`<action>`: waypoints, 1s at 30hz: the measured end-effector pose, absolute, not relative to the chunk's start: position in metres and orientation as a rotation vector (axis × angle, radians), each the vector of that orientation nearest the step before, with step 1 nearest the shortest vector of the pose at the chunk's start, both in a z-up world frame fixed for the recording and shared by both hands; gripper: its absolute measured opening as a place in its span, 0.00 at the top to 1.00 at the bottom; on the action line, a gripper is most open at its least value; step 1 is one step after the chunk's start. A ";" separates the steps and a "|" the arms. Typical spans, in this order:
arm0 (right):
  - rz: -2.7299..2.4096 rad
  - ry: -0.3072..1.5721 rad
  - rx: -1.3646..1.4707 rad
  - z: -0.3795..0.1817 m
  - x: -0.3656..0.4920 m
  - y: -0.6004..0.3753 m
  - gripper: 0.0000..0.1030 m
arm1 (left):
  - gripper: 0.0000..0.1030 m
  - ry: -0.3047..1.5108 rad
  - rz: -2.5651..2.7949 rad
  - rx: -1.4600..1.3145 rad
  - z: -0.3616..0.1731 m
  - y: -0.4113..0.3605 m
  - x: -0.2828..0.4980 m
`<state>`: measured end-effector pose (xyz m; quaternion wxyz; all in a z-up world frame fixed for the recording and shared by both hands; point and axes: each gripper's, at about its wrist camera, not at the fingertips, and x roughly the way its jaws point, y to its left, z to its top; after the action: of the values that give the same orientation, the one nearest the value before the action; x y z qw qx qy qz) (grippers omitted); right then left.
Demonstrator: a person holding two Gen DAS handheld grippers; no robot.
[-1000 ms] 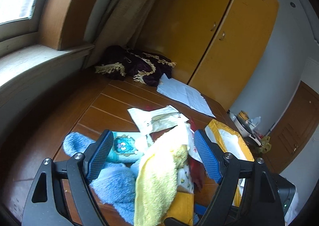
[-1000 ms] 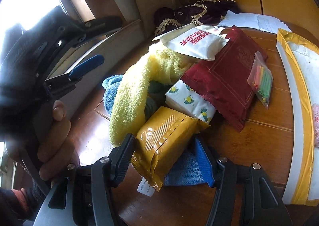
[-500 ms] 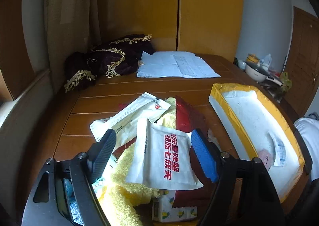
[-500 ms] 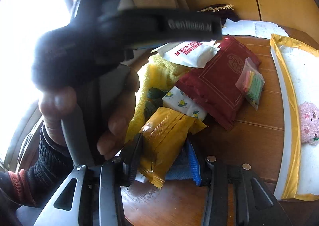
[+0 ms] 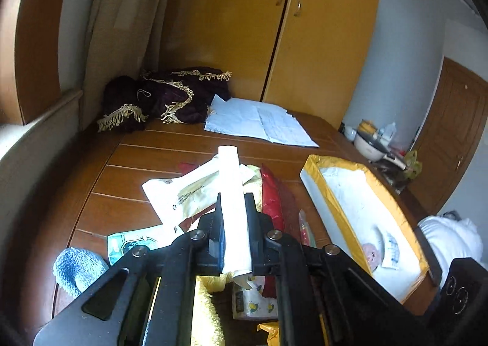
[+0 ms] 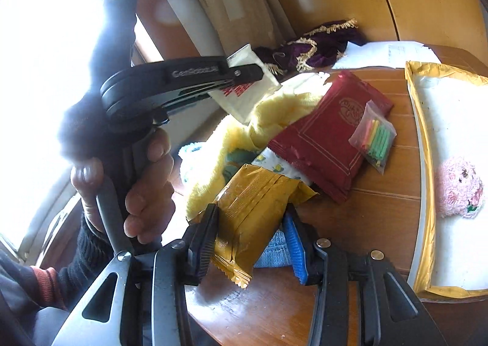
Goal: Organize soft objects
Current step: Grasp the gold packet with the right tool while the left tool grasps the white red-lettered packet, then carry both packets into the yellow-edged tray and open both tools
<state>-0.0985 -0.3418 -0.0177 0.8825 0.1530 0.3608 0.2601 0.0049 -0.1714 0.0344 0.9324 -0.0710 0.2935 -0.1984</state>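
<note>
My left gripper [image 5: 235, 218] is shut on a white packet [image 5: 233, 193], which I see edge-on, lifted above the pile. From the right wrist, that left gripper [image 6: 244, 74] holds the white packet with red print [image 6: 244, 99] over a yellow towel [image 6: 274, 114]. My right gripper [image 6: 250, 242] is shut on a gold foil packet [image 6: 253, 211] at the pile's near edge, with a blue cloth [image 6: 274, 251] under it. A pink plush [image 6: 457, 187] lies in the yellow-rimmed white tray [image 6: 423, 163] on the right.
The pile also holds a dark red packet [image 6: 326, 138], a small bag of coloured sticks [image 6: 375, 135], a lemon-print tissue pack [image 6: 280, 163] and another white packet [image 5: 183, 193]. A fringed purple cloth [image 5: 164, 99] and papers [image 5: 259, 123] lie at the table's far end.
My left gripper swung over the pile, closed on the white red-lettered packet and lifted it. My right gripper narrowed onto the gold packet.
</note>
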 end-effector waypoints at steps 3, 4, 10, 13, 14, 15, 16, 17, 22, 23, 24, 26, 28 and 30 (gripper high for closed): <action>0.543 0.708 0.313 -0.011 -0.105 -0.344 0.58 | 0.93 0.600 -0.429 -0.247 0.037 -0.159 0.004; 0.540 0.700 0.314 -0.008 -0.106 -0.345 0.58 | 0.93 0.596 -0.447 -0.277 0.039 -0.156 0.002; 0.502 0.657 0.359 0.007 -0.105 -0.369 0.58 | 0.93 0.580 -0.573 -0.364 0.059 -0.163 -0.004; 0.416 0.621 0.372 0.024 -0.103 -0.398 0.58 | 0.93 0.566 -0.616 -0.339 0.071 -0.185 -0.002; 0.374 0.614 0.369 0.030 -0.100 -0.406 0.58 | 0.93 0.570 -0.632 -0.324 0.074 -0.196 0.000; 0.321 0.613 0.354 0.036 -0.096 -0.416 0.58 | 0.93 0.580 -0.651 -0.303 0.076 -0.209 0.004; 0.268 0.622 0.333 0.039 -0.092 -0.425 0.58 | 0.93 0.600 -0.667 -0.278 0.077 -0.223 0.008; 0.200 0.636 0.310 0.041 -0.084 -0.436 0.58 | 0.93 0.622 -0.672 -0.261 0.077 -0.237 0.014; 0.041 0.686 0.267 0.033 -0.044 -0.489 0.57 | 0.93 0.782 -0.765 -0.270 0.059 -0.297 0.050; 0.028 0.713 0.273 0.027 -0.034 -0.501 0.57 | 0.93 0.816 -0.784 -0.273 0.054 -0.308 0.056; 0.020 0.720 0.275 0.022 -0.027 -0.509 0.57 | 0.93 0.844 -0.796 -0.271 0.048 -0.318 0.061; -0.007 0.765 0.279 0.008 -0.017 -0.521 0.57 | 0.93 0.894 -0.807 -0.252 0.037 -0.335 0.067; -0.014 0.816 0.326 -0.005 -0.014 -0.527 0.57 | 0.93 0.912 -0.804 -0.216 0.030 -0.349 0.067; -0.042 0.818 0.339 -0.009 -0.023 -0.530 0.57 | 0.93 0.924 -0.781 -0.190 0.022 -0.356 0.067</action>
<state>-0.0228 -0.5298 -0.0093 0.9034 0.1641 0.3956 -0.0202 0.0671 -0.3556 0.0218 0.8184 -0.0891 0.4336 -0.3665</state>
